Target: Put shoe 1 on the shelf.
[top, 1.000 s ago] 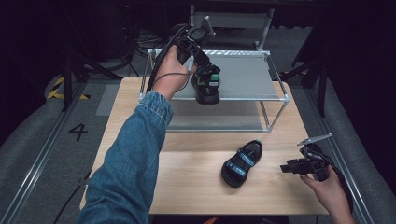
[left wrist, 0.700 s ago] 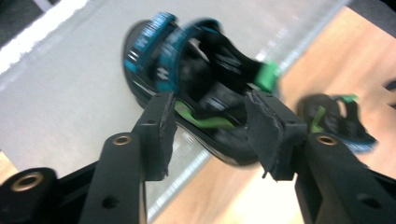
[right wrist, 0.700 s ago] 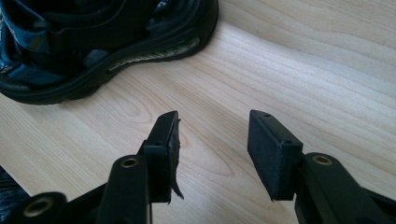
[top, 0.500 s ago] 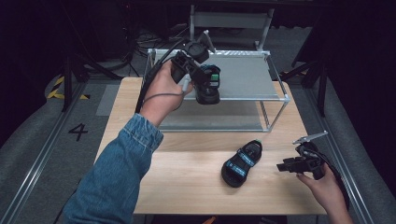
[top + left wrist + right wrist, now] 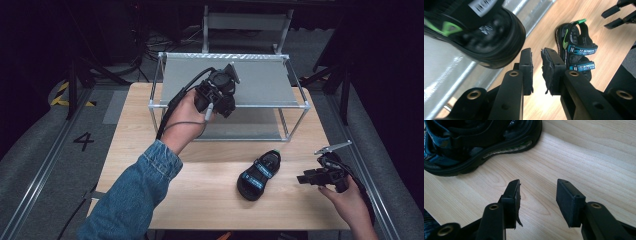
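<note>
A black sandal with green trim (image 5: 486, 32) lies on the top shelf of a metal rack (image 5: 280, 105), blurred and close in the left gripper view. My left gripper (image 5: 224, 100) (image 5: 537, 62) hovers just before it. Its jaws have just been closing and stand a narrow gap apart with nothing between them. A second black sandal with blue straps (image 5: 259, 175) (image 5: 576, 52) (image 5: 474, 145) lies on the wooden table (image 5: 200, 200). My right gripper (image 5: 312, 177) (image 5: 539, 195) is low over the table just right of that sandal, open and empty.
The rack stands at the back of the table and has a lower shelf (image 5: 240, 131) too. Bare wood lies between the rack and the table's near edge. The floor around is dark, with rails (image 5: 30, 200) at the left.
My left hand has come down and to the right in front of the top shelf, and its jaws have narrowed. The shelf sandal stays put. The right hand has not moved.
</note>
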Demonstrator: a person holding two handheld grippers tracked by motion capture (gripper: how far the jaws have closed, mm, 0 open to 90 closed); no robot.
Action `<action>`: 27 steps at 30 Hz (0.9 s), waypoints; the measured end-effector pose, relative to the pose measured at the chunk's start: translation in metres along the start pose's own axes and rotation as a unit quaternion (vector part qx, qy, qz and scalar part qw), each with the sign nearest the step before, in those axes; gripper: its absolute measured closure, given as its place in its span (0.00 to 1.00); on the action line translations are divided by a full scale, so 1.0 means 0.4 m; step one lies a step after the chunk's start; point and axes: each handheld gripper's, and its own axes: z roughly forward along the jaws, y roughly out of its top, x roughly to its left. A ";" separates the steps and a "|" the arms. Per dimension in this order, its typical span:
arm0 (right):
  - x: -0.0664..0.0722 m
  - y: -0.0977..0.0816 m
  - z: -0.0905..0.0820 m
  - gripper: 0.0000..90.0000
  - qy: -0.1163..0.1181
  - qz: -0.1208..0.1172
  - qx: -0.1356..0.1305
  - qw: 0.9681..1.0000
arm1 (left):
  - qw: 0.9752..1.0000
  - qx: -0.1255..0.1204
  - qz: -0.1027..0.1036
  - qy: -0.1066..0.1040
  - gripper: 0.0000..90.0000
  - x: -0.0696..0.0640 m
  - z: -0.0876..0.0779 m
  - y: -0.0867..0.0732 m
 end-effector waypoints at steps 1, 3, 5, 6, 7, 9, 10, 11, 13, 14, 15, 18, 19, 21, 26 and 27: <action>0.000 0.000 0.000 0.61 0.000 0.000 0.000 1.000 | 1.000 0.003 0.001 0.002 0.88 0.003 0.003 0.001; 0.001 -0.001 -0.001 0.61 -0.001 -0.002 0.000 1.000 | 0.999 0.000 -0.004 0.035 0.89 0.010 0.012 0.004; 0.003 -0.001 -0.002 0.61 -0.001 -0.005 -0.003 1.000 | 1.000 -0.005 -0.013 0.023 0.93 0.022 0.011 0.005; 0.003 -0.001 -0.002 0.61 -0.001 -0.005 -0.003 1.000 | 1.000 -0.005 -0.013 0.023 0.95 0.022 0.011 0.005; 0.004 -0.001 -0.003 0.61 -0.001 -0.004 -0.003 1.000 | 1.000 -0.004 -0.011 0.024 0.95 0.026 0.010 0.005; 0.004 -0.001 -0.002 0.61 -0.001 -0.005 -0.003 1.000 | 1.000 -0.006 -0.009 0.030 0.99 0.029 0.013 0.006; 0.003 -0.001 -0.001 0.61 -0.002 -0.005 -0.001 1.000 | 0.999 -0.007 -0.007 0.043 0.99 0.029 0.016 0.007; 0.003 -0.001 0.001 0.61 -0.001 -0.004 0.000 1.000 | 0.998 -0.006 -0.008 0.057 0.99 0.031 0.021 0.008; 0.003 -0.001 0.002 0.61 -0.001 -0.004 0.000 1.000 | 0.998 -0.007 -0.010 0.054 0.99 0.037 0.022 0.012; 0.003 -0.001 0.002 0.61 -0.001 -0.004 0.000 1.000 | 0.998 -0.007 -0.010 0.057 0.99 0.039 0.025 0.014; 0.003 -0.001 0.002 0.61 0.000 -0.004 -0.001 1.000 | 0.998 -0.007 -0.011 0.062 0.99 0.040 0.027 0.016; 0.003 -0.001 0.002 0.61 0.000 -0.004 -0.001 1.000 | 0.998 -0.004 -0.013 0.068 0.99 0.051 0.034 0.024; 0.002 -0.001 0.002 0.61 0.000 -0.004 0.000 1.000 | 0.997 -0.004 -0.014 0.073 0.99 0.054 0.037 0.026; 0.002 -0.001 0.003 0.61 -0.001 -0.003 0.001 1.000 | 0.997 -0.001 -0.015 0.078 0.99 0.061 0.043 0.031; 0.001 -0.002 0.001 0.61 -0.001 -0.003 -0.001 1.000 | 0.996 0.006 -0.022 0.082 0.99 0.078 0.053 0.040; 0.000 -0.002 0.001 0.61 -0.001 -0.003 -0.001 1.000 | 0.996 0.005 -0.025 0.084 0.99 0.081 0.055 0.040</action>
